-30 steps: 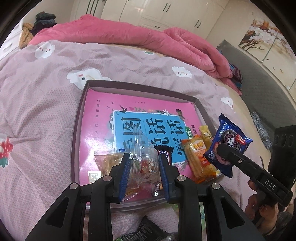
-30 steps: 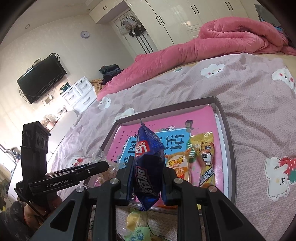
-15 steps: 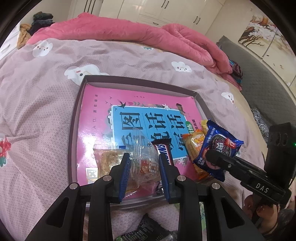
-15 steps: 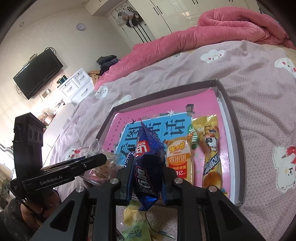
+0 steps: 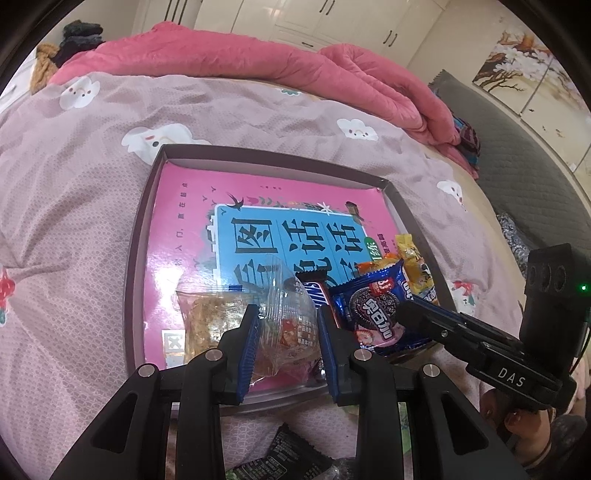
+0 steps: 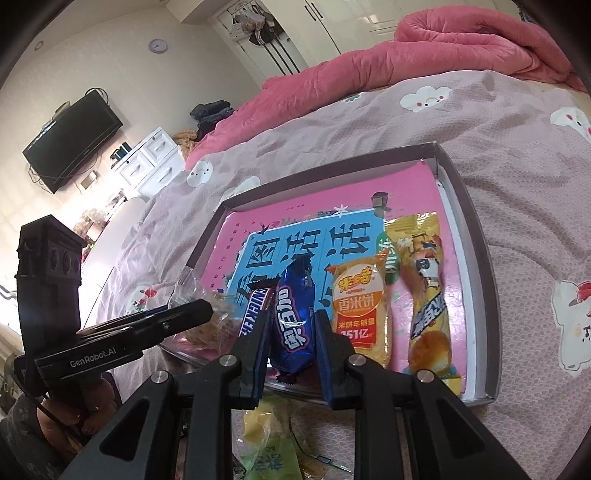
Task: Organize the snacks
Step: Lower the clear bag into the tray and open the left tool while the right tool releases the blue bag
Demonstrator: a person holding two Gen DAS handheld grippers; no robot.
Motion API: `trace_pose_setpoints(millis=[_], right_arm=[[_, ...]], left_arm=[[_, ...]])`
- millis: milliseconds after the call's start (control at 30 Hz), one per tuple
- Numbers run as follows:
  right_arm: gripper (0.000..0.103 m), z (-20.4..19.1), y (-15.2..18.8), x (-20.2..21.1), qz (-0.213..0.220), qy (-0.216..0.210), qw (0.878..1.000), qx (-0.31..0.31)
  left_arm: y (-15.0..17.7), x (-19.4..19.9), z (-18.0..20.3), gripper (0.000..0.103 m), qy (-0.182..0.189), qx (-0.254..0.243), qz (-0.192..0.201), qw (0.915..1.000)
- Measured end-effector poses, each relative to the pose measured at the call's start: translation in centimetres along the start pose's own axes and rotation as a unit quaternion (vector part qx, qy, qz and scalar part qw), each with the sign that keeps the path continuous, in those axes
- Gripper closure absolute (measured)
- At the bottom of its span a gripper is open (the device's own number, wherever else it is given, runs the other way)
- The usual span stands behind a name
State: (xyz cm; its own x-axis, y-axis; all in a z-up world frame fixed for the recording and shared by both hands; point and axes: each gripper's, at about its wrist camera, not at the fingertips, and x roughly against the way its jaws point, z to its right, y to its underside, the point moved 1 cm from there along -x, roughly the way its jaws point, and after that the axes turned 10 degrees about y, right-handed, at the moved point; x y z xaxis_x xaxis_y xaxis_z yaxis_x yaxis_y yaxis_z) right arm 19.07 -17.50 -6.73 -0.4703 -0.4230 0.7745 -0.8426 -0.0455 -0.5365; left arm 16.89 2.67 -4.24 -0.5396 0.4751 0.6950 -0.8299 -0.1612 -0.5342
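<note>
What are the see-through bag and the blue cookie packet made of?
The see-through bag looks like thin clear plastic film: crinkled, contents visible. The blue cookie packet seems to be glossy printed plastic or foil wrap, with shiny creases and crimped ends.

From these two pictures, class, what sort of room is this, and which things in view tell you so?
Most likely a home bedroom. The snack tray sits on a bed with a cloud-print sheet and a rumpled pink quilt. White wardrobes line the wall, with a wall-mounted television above a drawer unit.

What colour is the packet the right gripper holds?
Dark blue cookie packet, white lettering; clearest in the right wrist view.
</note>
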Motion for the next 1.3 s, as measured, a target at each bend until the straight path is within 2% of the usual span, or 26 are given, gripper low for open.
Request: trace_pose_setpoints(millis=[533, 1300], right_arm=[[0.078, 0.9, -0.4, 0.5, 0.011, 0.026, 1.0, -0.008], [0.078, 1.1, -0.5, 1.5, 0.03, 0.039, 0.999, -0.011]], left_arm=[[-0.2, 0.3, -0.5, 0.07, -0.004, 0.007, 0.006, 1.0], [-0.5, 1.0, -1.2, 0.069, -0.017, 0.014, 0.016, 0.9996]])
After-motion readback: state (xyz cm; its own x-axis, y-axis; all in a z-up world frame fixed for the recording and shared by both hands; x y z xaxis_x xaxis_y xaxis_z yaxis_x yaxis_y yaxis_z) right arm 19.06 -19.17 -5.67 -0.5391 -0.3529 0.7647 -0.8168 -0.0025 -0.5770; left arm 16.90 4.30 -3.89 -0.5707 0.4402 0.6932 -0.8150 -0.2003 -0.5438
